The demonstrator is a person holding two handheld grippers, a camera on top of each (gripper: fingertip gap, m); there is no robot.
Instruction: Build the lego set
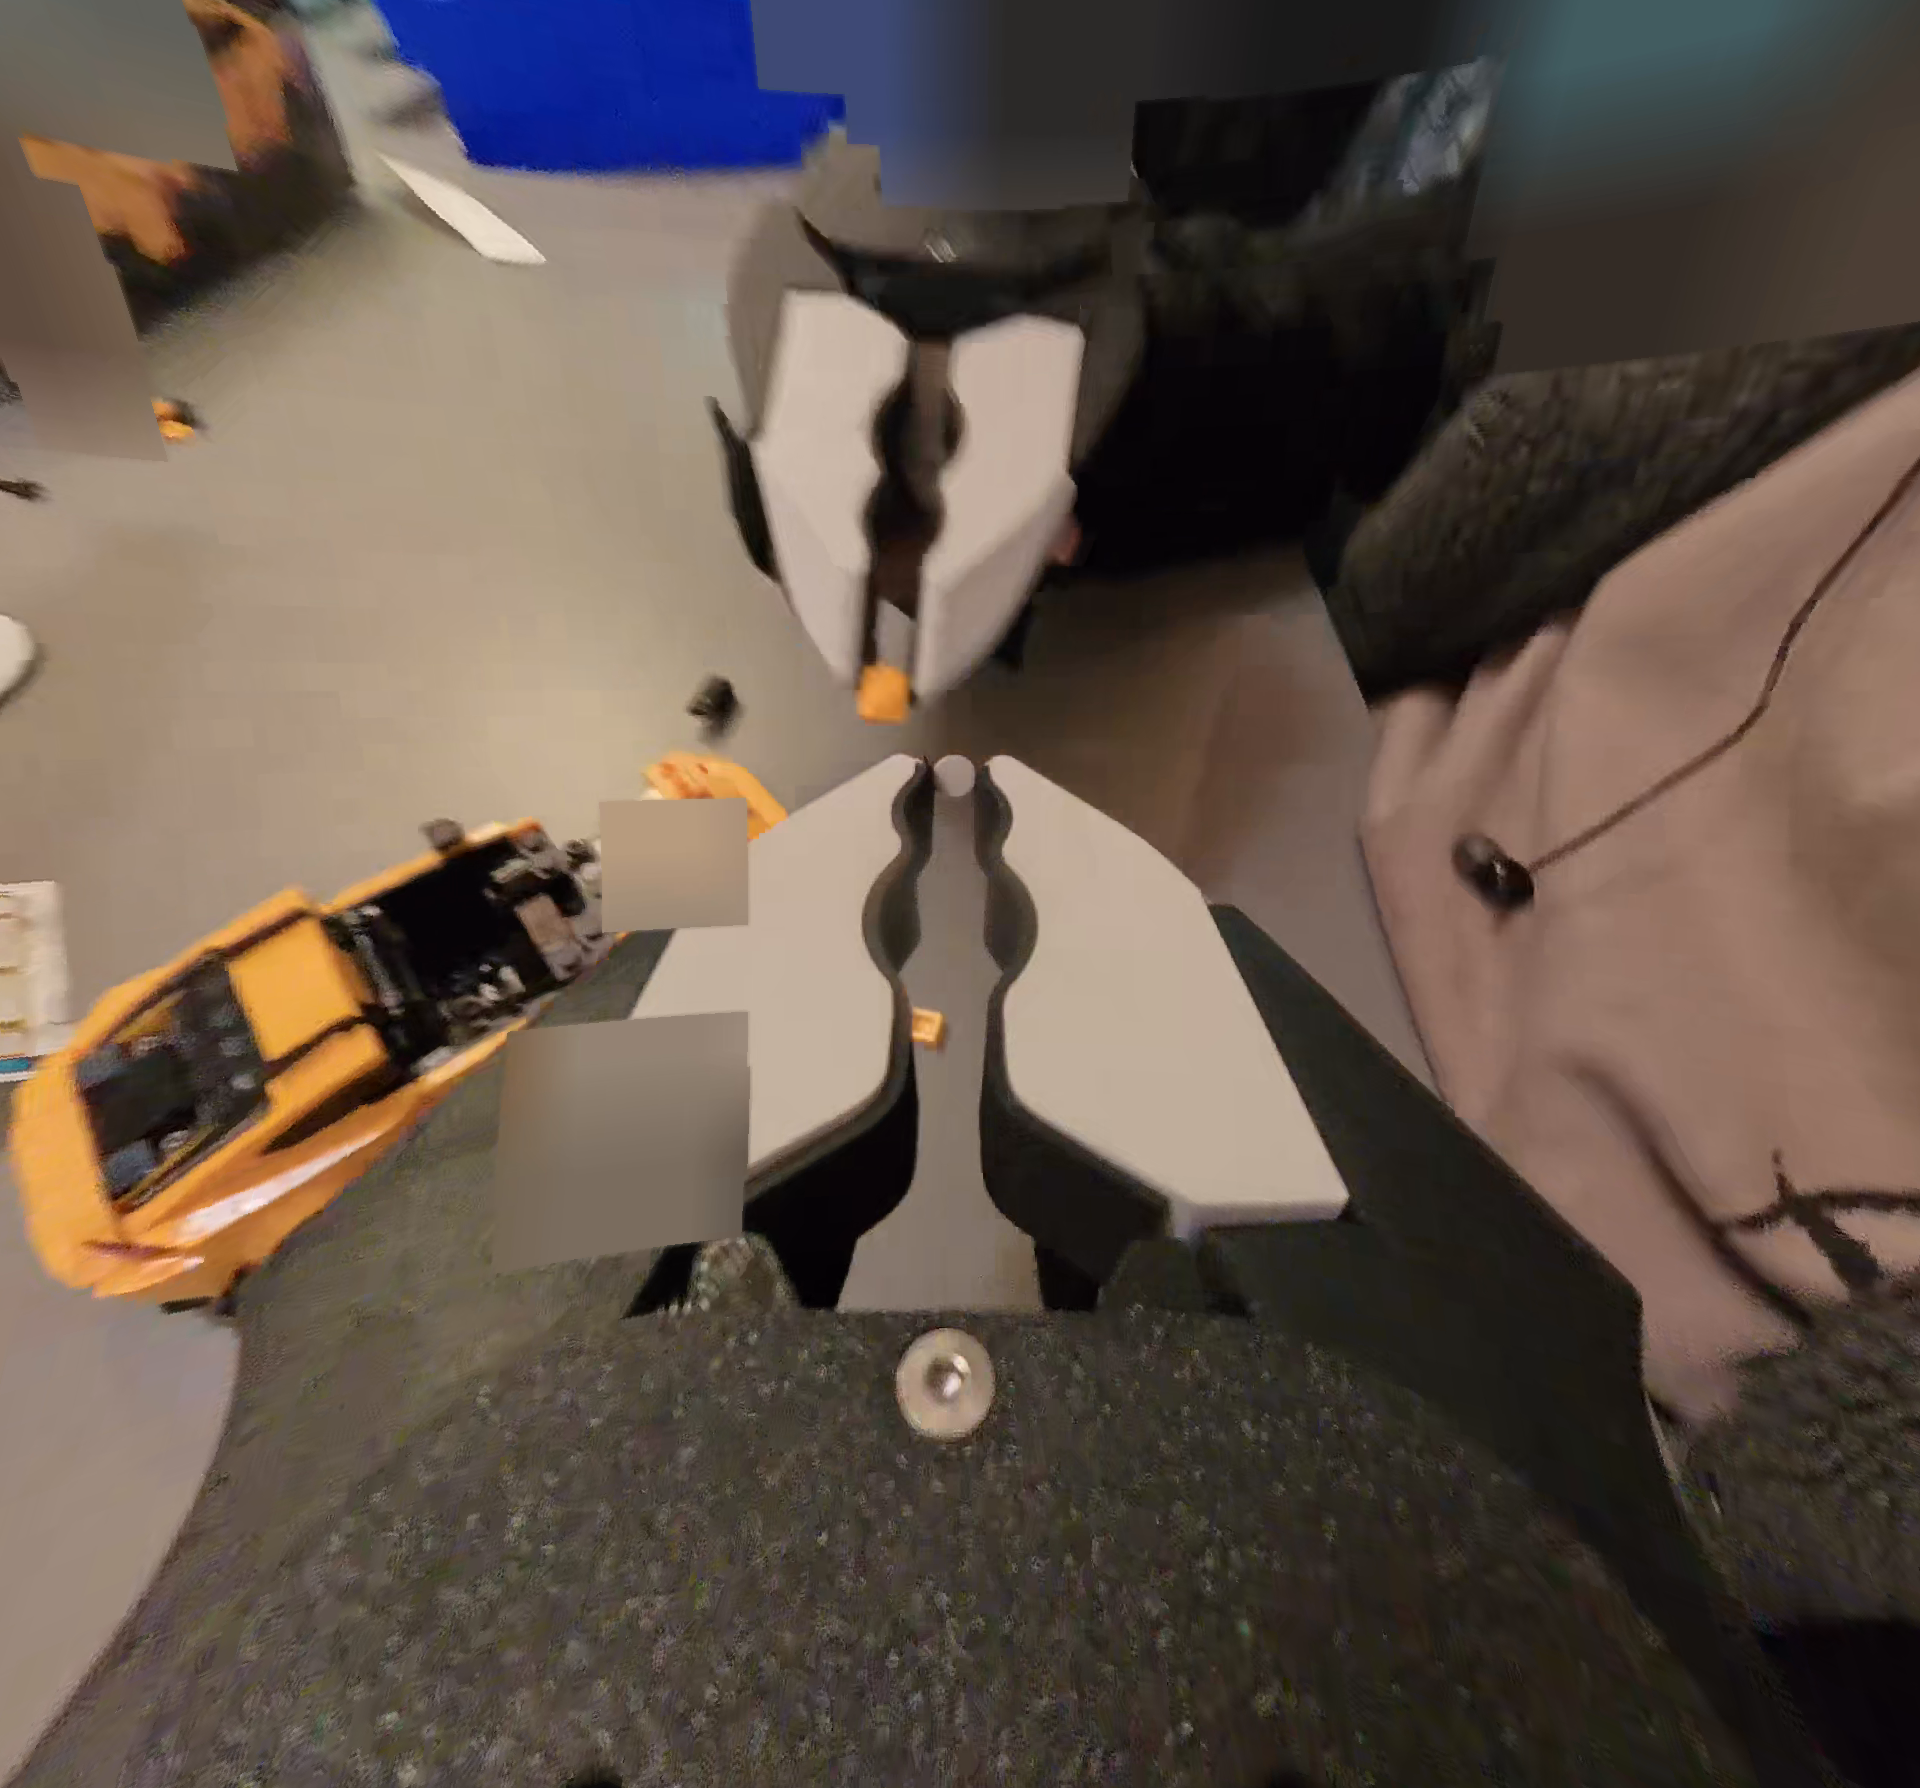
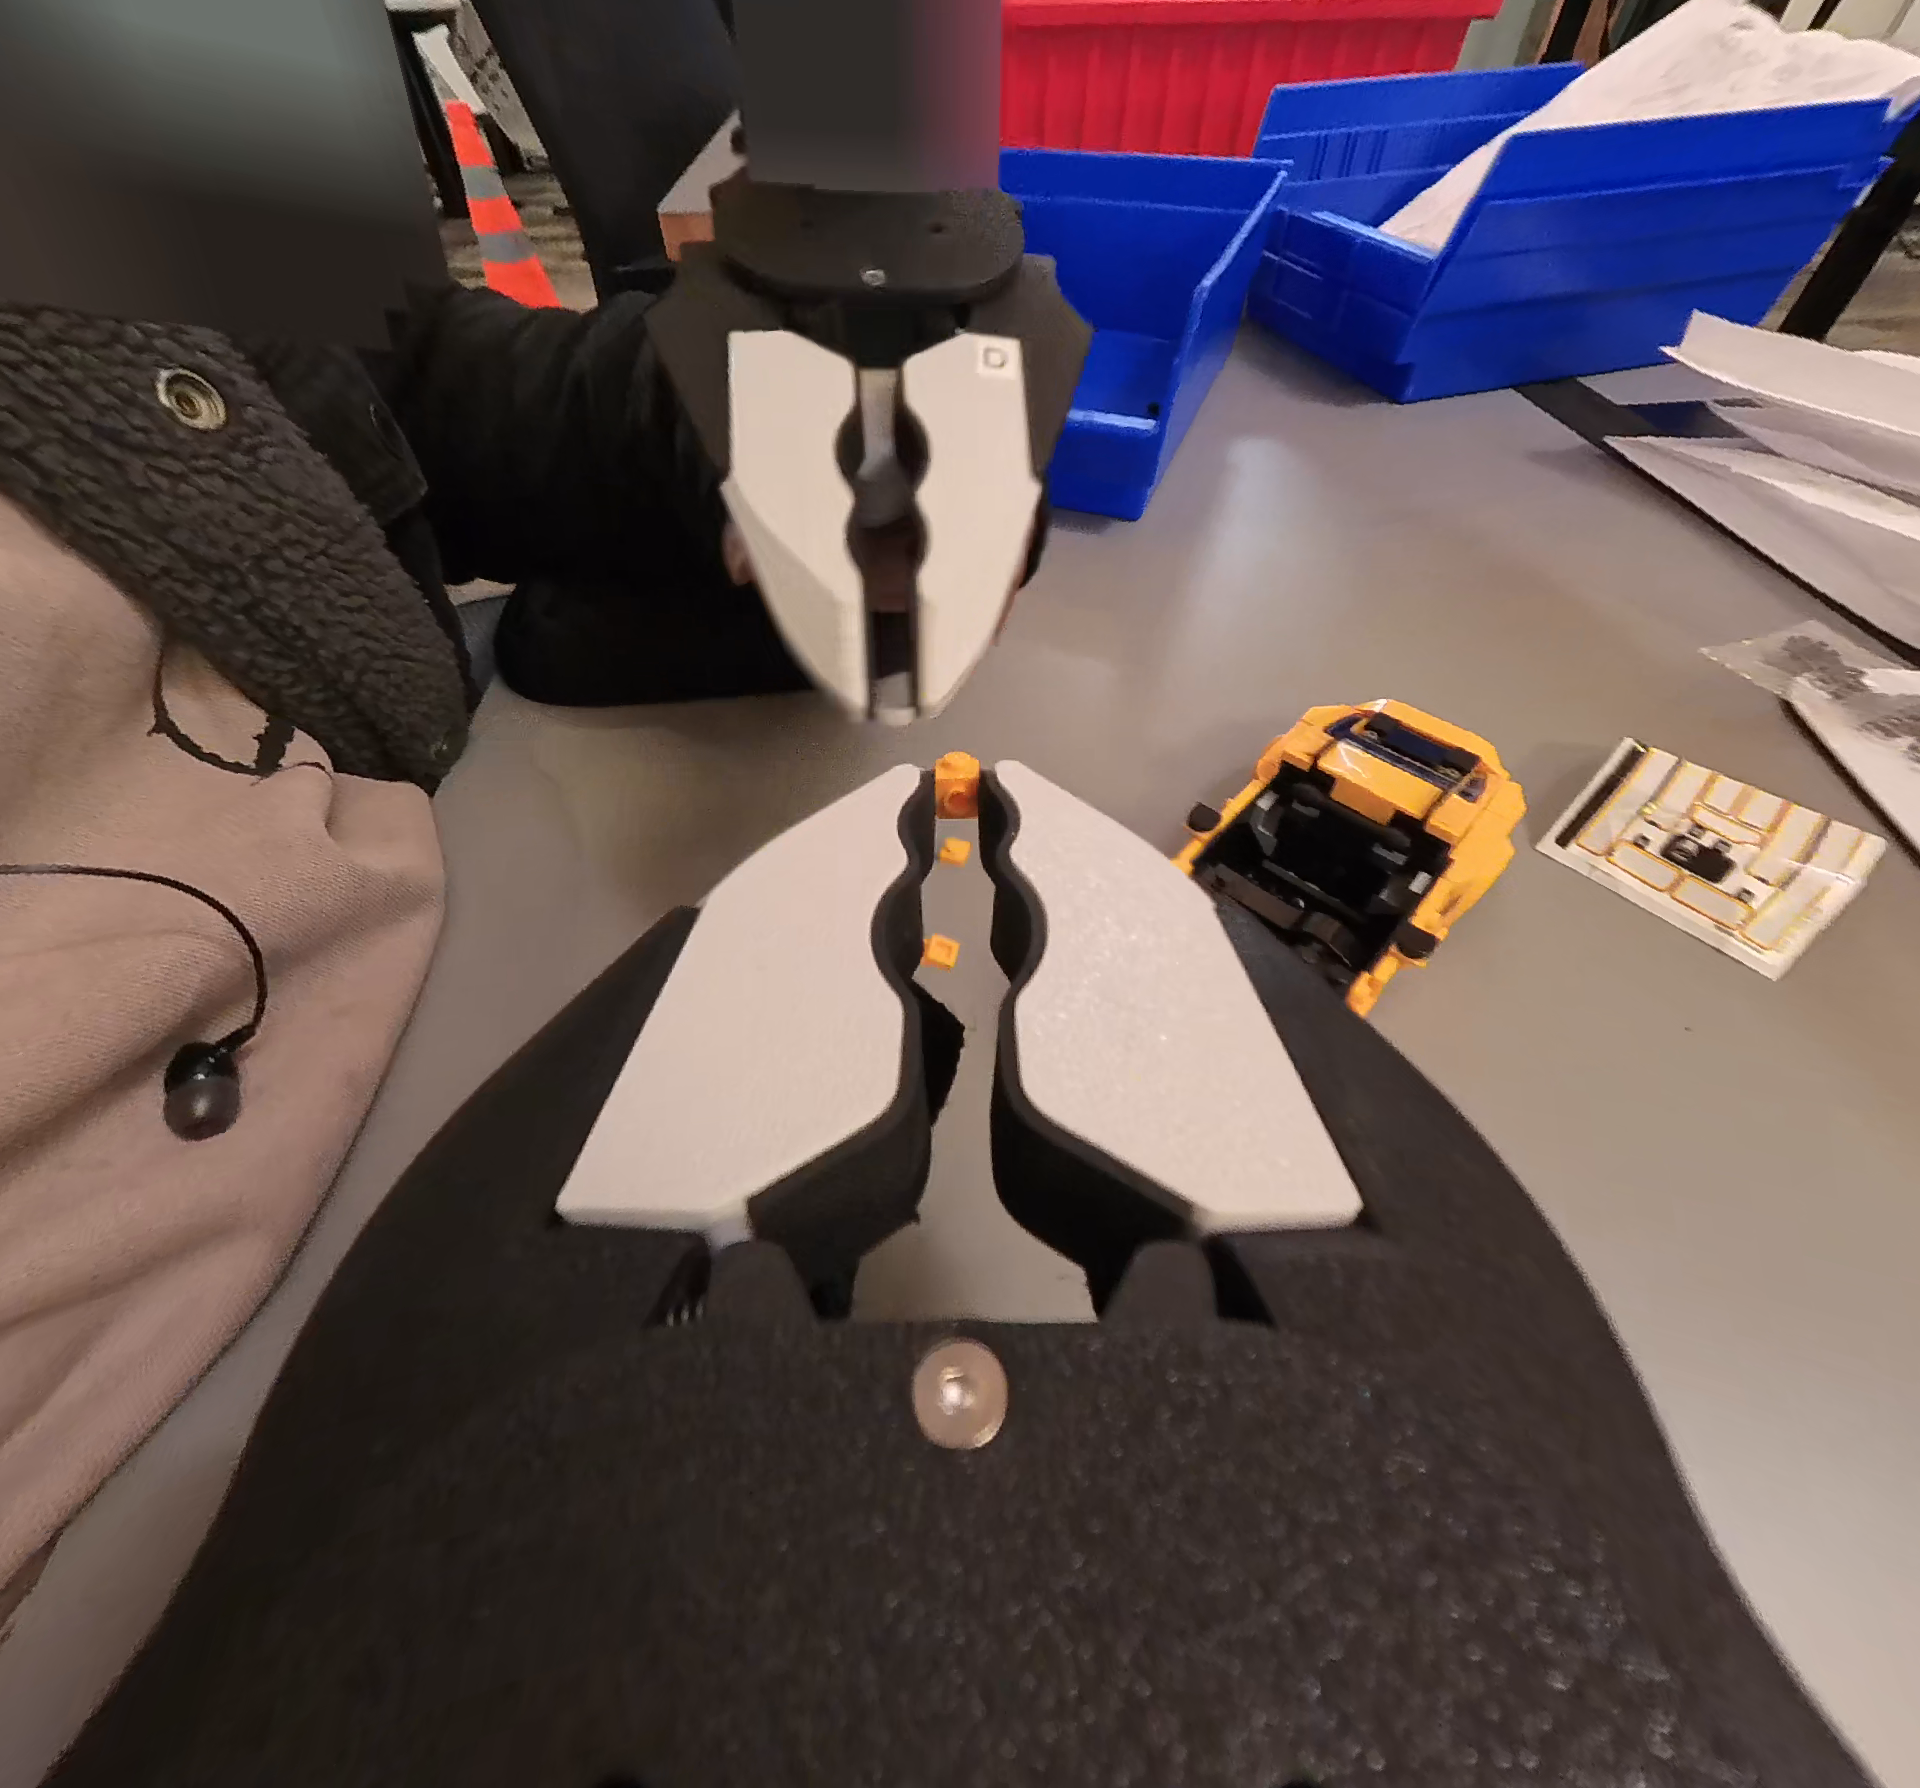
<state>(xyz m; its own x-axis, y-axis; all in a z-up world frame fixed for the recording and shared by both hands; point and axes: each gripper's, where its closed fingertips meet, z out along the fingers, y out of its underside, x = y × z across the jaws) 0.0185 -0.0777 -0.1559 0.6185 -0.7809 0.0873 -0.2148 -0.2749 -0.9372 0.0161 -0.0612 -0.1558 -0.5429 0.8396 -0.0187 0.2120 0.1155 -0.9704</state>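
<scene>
Above the grey desk [image 2: 1351, 616] the two tools meet tip to tip. The right tool [image 2: 957, 777] pinches a small orange brick [image 2: 956, 786] at its fingertips. The left tool [image 1: 956, 774], level and pointing at it, nips a small pale round piece [image 1: 956, 774]. Two loose orange bits [image 2: 940, 951] lie on the desk under the right tool. The half-built orange car [image 2: 1361, 834] sits just to the right, a sticker sheet [image 2: 1704, 855] beside it, blue bins [image 2: 1558, 252] behind.
</scene>
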